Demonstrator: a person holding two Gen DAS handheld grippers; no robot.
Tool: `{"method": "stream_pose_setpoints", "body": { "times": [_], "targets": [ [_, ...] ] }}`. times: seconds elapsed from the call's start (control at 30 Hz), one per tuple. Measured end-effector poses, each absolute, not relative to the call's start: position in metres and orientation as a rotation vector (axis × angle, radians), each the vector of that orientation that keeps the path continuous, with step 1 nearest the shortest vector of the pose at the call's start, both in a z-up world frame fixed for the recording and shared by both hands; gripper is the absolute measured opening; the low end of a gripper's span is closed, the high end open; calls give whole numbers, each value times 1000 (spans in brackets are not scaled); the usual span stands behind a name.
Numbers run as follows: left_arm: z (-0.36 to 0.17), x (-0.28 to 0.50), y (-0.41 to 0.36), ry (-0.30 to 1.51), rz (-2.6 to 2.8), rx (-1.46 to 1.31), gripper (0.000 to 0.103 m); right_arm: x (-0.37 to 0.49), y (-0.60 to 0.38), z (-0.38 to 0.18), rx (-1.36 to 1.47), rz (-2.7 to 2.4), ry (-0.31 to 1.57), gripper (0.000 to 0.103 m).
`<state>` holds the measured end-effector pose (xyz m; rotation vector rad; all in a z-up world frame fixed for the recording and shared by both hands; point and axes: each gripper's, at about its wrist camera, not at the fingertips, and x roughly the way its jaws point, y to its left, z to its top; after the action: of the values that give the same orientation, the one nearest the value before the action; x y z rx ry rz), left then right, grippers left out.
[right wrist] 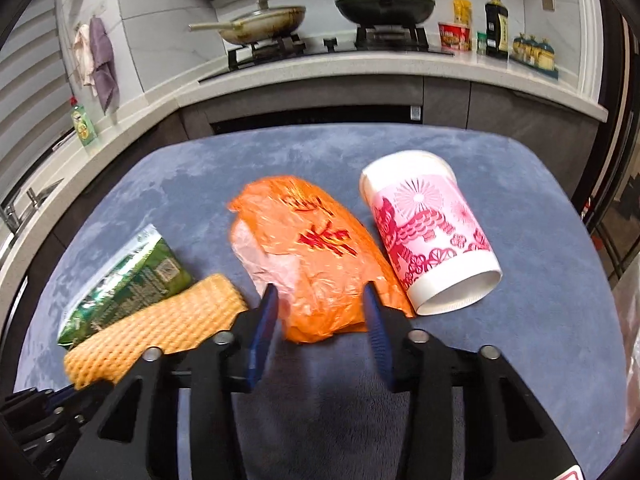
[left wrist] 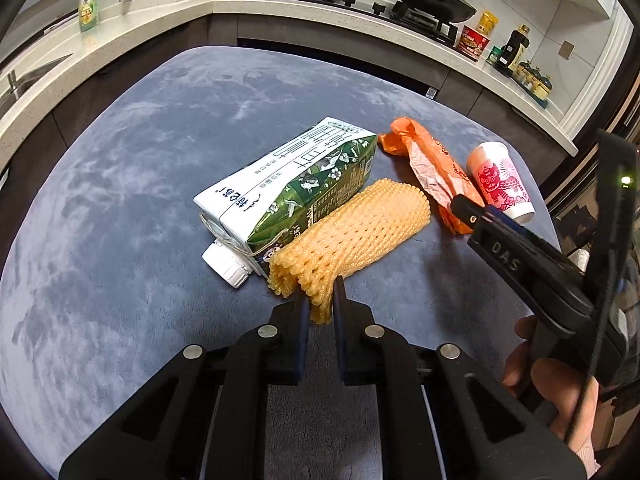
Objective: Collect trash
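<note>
Now, left gripper (left wrist: 319, 300): pinching near end of yellow foam fruit net (left wrist: 352, 232); long axis runs fwd-right.
Right gripper (right wrist: 320, 312): spread, straddling near end of crumpled orange plastic bag (right wrist: 308, 248).

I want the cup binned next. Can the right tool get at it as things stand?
Probably yes, after a small shift. The right tool is open around the near end of the orange bag; the cup lies on its side just right of the bag, with nothing on it or in front of it.
</note>
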<state>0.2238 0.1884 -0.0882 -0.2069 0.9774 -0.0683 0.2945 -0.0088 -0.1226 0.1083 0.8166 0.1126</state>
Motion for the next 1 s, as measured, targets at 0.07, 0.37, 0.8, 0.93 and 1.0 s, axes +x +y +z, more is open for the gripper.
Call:
{"method": "stream_pose_setpoints", "body": {
  "times": [0.07, 0.37, 0.8, 0.93, 1.0],
  "targets": [
    [-88, 223, 187, 978, -67, -202, 10, 295, -11, -125, 118, 112, 818, 31],
    [-80, 215, 177, 967, -76, -186, 10, 275, -20, -113, 134, 141, 818, 0],
    [-49, 174, 149, 922, -137, -148, 9, 193, -55, -75, 190, 157, 751, 0],
    [-42, 154, 134, 916, -179, -123, 9, 159, -72, -69, 217, 143, 743, 0],
    [-42, 144, 127, 921, -201, -114, 9, 141, -84, -68, 233, 128, 743, 0]
  ]
}}
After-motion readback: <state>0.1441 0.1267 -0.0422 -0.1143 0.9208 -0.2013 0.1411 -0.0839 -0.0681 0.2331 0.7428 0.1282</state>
